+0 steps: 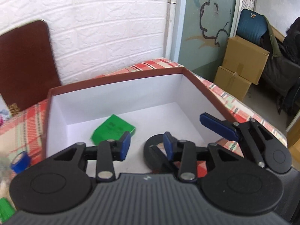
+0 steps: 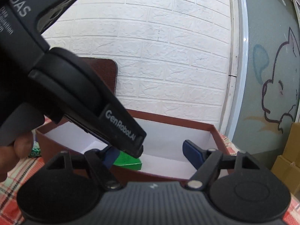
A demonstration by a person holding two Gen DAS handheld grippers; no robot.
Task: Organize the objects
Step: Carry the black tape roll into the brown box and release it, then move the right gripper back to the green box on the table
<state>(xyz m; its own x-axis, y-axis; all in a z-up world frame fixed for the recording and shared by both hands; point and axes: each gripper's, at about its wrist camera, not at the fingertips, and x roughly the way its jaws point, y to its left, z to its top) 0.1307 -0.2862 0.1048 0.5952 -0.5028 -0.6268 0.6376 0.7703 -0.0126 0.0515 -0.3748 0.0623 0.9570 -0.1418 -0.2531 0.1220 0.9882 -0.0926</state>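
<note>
A brown box (image 1: 116,78) with a white inside stands on the checked cloth. A flat green packet (image 1: 112,129) lies on its floor. My left gripper (image 1: 146,146) hangs over the box's near side, open, with only white floor in the gap between its blue pads. A black tape roll (image 1: 150,155) lies just behind its right finger. One blue finger of the right gripper (image 1: 217,126) reaches in over the box's right wall. In the right wrist view my right gripper (image 2: 152,155) is open and bare before the box (image 2: 168,116) and the packet (image 2: 129,161). The left gripper's black body (image 2: 120,125) crosses in front.
A brown board (image 1: 26,63) leans on the white brick wall behind the box. A blue tape roll (image 1: 20,161) and a green item (image 1: 5,208) lie on the cloth at the left. Cardboard boxes (image 1: 241,63) and a blue chair (image 1: 251,26) stand beyond the table's right edge.
</note>
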